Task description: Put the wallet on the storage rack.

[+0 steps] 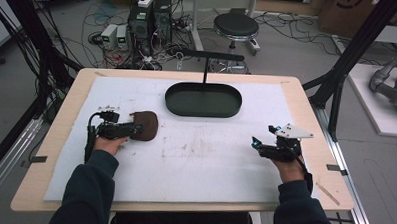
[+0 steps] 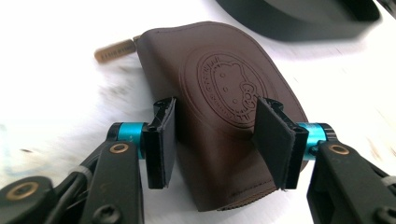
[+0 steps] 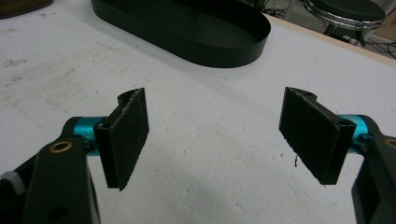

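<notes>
A brown leather pouch [image 2: 224,107] lies flat on the white foam mat [image 1: 195,157], over on the left half of the table, well short of the black oval tray [image 1: 203,100] at the far middle. In the left gripper view its long axis runs away from the camera, tilted slightly left, rounded end toward the tray and stitched straight edge nearest the camera. A brass-coloured zip pull [image 2: 114,48] sticks out at the far left corner, with lettering too blurred to read.

The left gripper [image 2: 215,140] straddles the pouch, jaws partly apart, one pad at each long edge. The left pad looks to be at the pouch's side, the right pad overlaps its edge; whether they actually pinch it I cannot tell. Embossed on the leather is a round seal with a cat-face figure wearing a bow, ringed by text too small to read.

Over on the right, the right gripper [image 3: 215,135] is spread wide and empty, held just over bare mat, pads well apart, with the tray beyond it. In the high view it sits near the table's right edge [image 1: 270,144].
</notes>
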